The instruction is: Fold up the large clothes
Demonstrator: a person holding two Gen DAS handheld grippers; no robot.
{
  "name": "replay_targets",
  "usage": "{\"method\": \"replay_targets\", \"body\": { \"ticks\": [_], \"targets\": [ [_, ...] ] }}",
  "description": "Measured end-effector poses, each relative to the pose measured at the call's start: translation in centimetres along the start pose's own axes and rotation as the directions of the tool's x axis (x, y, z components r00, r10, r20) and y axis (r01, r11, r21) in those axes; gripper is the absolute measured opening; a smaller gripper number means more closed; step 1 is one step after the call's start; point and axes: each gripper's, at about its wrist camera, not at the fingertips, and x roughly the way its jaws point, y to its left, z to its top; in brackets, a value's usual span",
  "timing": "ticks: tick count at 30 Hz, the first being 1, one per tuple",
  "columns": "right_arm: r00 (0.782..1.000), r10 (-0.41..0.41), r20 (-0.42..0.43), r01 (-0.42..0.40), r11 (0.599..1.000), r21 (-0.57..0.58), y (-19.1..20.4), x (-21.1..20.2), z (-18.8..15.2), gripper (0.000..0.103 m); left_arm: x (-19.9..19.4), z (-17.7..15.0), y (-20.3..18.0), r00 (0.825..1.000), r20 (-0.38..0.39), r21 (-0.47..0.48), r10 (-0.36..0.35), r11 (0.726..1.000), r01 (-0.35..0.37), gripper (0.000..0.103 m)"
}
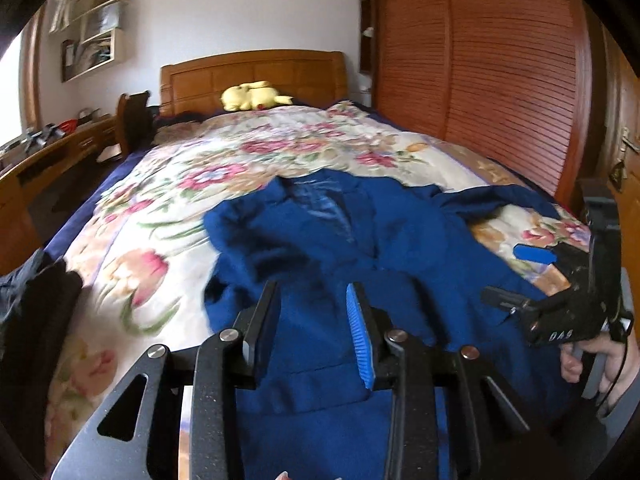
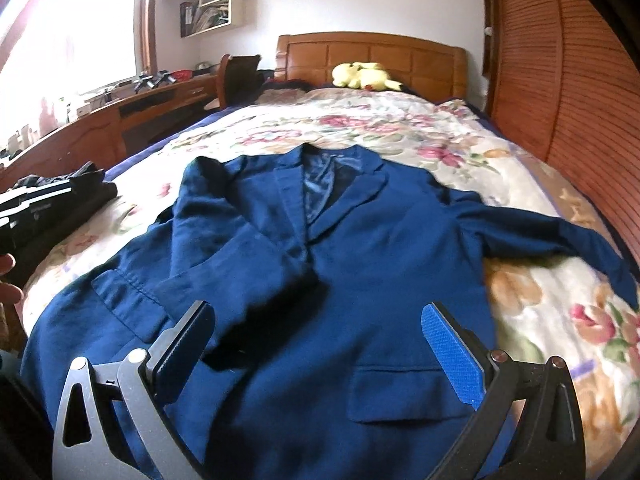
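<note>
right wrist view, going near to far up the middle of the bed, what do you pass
blue jacket → flowered bedspread → yellow plush toy → wooden headboard

A dark blue cloth jacket (image 1: 360, 232) lies on the floral quilted bed (image 1: 168, 200); the left gripper (image 1: 316, 320) hovers parted above the jacket.

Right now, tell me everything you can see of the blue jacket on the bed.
The blue jacket lies front up on the floral quilt, collar toward the headboard. It looks like matte woven cloth with notched lapels, a shiny lining at the neck and two flap pockets. One sleeve is folded across the chest; the other stretches out sideways toward the wardrobe. Neither gripper holds it.
</note>
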Motion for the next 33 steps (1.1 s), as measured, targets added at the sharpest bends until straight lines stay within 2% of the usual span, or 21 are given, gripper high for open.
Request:
{"method": "replay_targets", "body": {
  "ticks": [6,10,16,18,20,21,24,25,28,33],
  "targets": [
    [0.996,0.091,-0.023,-0.092,0.995,-0.036,2.1,2.1,0.3,0.1,-0.2,-1.6,2.6,0.999,0.006,-0.041,0.032,0.999,-0.032,0.036],
    [0.987,0.148,-0.055,-0.153,0.984,-0.09,4.4,3.9,0.2,0.094,-0.6,-1.8,4.2,0.999,0.01,-0.076,0.034,0.997,-0.033,0.036],
    [0.979,0.175,-0.108,-0.188,0.974,-0.126,6.4,6.6,0.5,0.084,-1.4,-2.4,5.6,0.998,0.019,-0.096,0.052,0.994,-0.05,0.036],
    [0.977,0.173,-0.122,-0.188,0.974,-0.124,6.4,7.4,0.7,0.077,-1.5,-2.7,5.9,0.998,0.016,-0.095,0.058,0.994,-0.056,0.036],
    [0.973,0.172,-0.151,-0.191,0.974,-0.121,6.3,8.2,0.7,0.06,-1.6,-3.1,6.2,0.998,0.009,-0.094,0.06,0.994,-0.058,0.036],
    [0.971,0.168,-0.169,-0.189,0.974,-0.121,6.2,8.6,0.6,0.056,-1.6,-3.2,6.3,0.998,0.007,-0.091,0.061,0.994,-0.06,0.036],
    [0.962,0.178,-0.207,-0.203,0.973,-0.11,5.5,9.4,0.3,0.024,-1.6,-3.5,6.6,0.998,0.0,-0.083,0.067,0.994,-0.067,0.036],
    [0.96,0.18,-0.212,-0.206,0.973,-0.107,5.2,9.5,0.3,0.009,-1.6,-3.6,6.7,0.998,0.0,-0.084,0.065,0.994,-0.065,0.036],
    [0.966,0.164,-0.201,-0.187,0.977,-0.103,4.2,9.4,0.3,0.001,-1.8,-3.5,6.7,0.998,0.008,-0.091,0.06,0.994,-0.059,0.036],
    [0.981,0.149,-0.125,-0.157,0.986,-0.054,2.8,7.7,1.1,0.0,-1.6,-3.3,6.2,0.999,0.012,-0.084,0.05,0.995,-0.049,0.036]
  ]
}}
